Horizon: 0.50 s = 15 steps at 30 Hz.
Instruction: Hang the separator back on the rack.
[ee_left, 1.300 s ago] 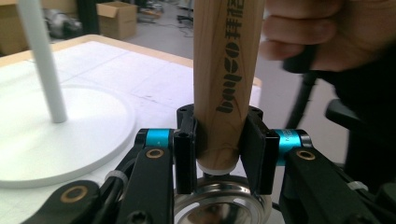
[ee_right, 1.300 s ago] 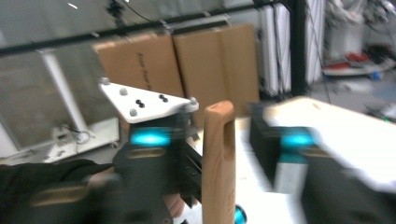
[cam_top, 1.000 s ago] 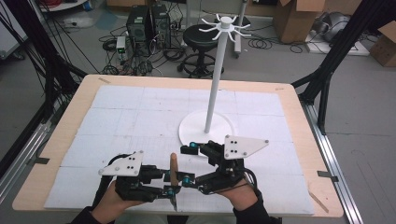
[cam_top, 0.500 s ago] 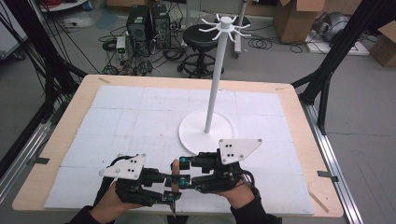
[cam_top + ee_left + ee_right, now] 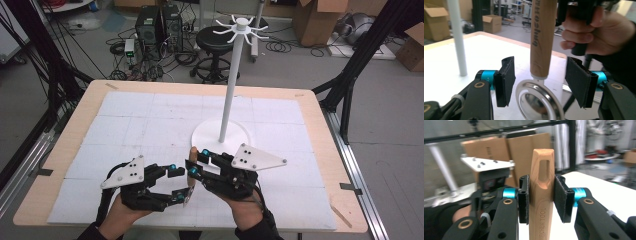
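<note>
The right gripper [image 5: 195, 162] is clamped on the pale wooden handle [image 5: 541, 195] of a kitchen utensil, its two black padded jaws pressing the handle's flat sides just below the slotted hanging hole near the handle's end. In the right gripper view the handle stands upright between the jaws, hole end up, with printed lettering running along its length. In the high view the utensil [image 5: 191, 172] sits near the front middle of the white gridded mat on the wooden table [image 5: 65, 150], its long axis running roughly away from the person, wooden end toward the round base of the tall white hook stand [image 5: 231, 85]. The left gripper [image 5: 545, 82] has its jaws spread wide, and the handle hangs down between them without touching either pad. At the handle's lower end a shiny round metal ring [image 5: 537, 101] sits just below and between the left pads. The right hand [image 5: 599, 32] grips its tool behind the handle, and the left hand [image 5: 122, 215] holds its gripper beside it.
</note>
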Available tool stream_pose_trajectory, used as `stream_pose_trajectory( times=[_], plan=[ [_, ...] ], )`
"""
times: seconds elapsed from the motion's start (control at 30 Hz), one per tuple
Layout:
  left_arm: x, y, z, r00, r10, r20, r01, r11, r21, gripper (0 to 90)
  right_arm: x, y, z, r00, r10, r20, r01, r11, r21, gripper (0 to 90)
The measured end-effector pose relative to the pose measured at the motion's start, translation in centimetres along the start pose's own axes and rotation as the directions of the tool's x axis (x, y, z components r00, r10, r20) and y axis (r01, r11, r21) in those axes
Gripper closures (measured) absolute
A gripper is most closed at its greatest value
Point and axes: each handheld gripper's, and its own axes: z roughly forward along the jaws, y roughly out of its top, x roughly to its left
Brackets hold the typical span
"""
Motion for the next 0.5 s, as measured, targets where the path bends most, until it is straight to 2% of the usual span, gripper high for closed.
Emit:
stream_pose_trajectory(
  times=[0.03,0.13,0.2,0.33,0.5],
  plan=[
    [-0.10,-0.02,0.03,0.9996,0.010,-0.025,-0.010,0.9999,0.004,42.0,0.39,-0.04,0.15,0.9986,0.002,0.052,-0.002,1.000,-0.006,67.4],
    [-0.22,-0.05,0.14,0.9988,0.012,-0.047,-0.011,0.9998,0.014,44.1,0.77,-0.18,0.32,0.9956,0.019,0.092,-0.018,1.000,-0.017,67.4],
    [-0.26,-0.08,0.20,0.9979,0.013,-0.064,-0.011,0.9997,0.021,45.7,0.97,-0.28,0.42,0.9938,0.039,0.104,-0.036,0.999,-0.025,67.4],
    [-0.42,-0.16,0.40,0.9978,0.023,-0.063,-0.020,0.9990,0.039,50.9,1.09,-0.50,0.61,0.9889,0.058,0.137,-0.054,0.998,-0.035,67.4],
    [-0.54,-0.20,0.60,0.9968,0.028,-0.075,-0.024,0.9983,0.053,57.4,1.19,-0.83,0.85,0.9867,0.081,0.141,-0.076,0.996,-0.038,67.4]
  ],
)
